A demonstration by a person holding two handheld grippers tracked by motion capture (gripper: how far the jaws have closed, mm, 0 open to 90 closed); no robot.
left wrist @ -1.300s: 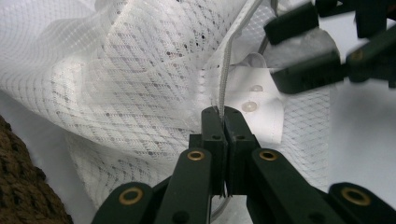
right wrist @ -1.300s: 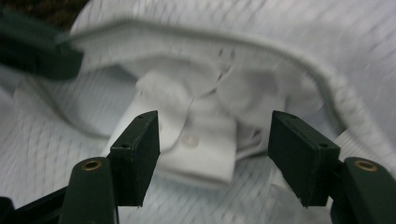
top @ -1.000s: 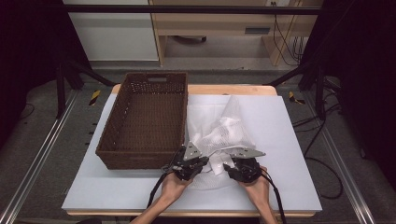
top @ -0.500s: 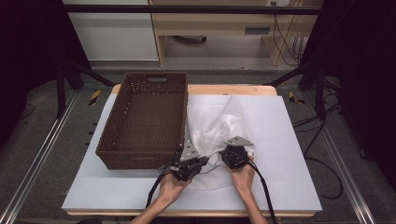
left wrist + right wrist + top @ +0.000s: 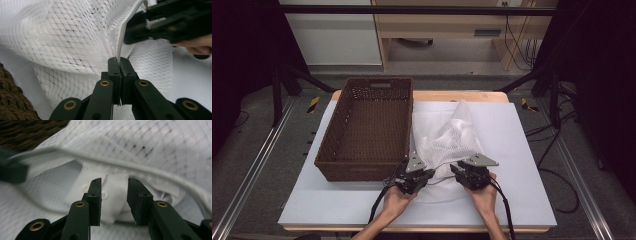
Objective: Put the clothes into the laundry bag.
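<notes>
The left gripper [image 5: 119, 62] is pinched tight on the zipper edge of the white mesh laundry bag [image 5: 447, 142], jaws together with that corded hem sandwiched between them, and it sits where it sat a second ago, just off the near right corner of the wicker basket [image 5: 367, 130]. The right gripper [image 5: 113, 183] is the one on the move: half a second back it was up close against the bag's mouth, and now it sits a touch further out from the basket, and its jaws have just been opening. They stand apart, nothing pressed between the pads, aimed into the bag's opening where a folded white shirt [image 5: 110, 195] with small round buttons lies inside. My read: it let go and is lining up a fresh bite, either on the shirt or on the opposite lip, while the left one holds the mouth up.

The bag is soft, open-weave netting, slumped in a peaked heap on the white table [image 5: 522, 150] right beside the basket. The basket itself is dark brown, rigid, rectangular and tightly woven.
</notes>
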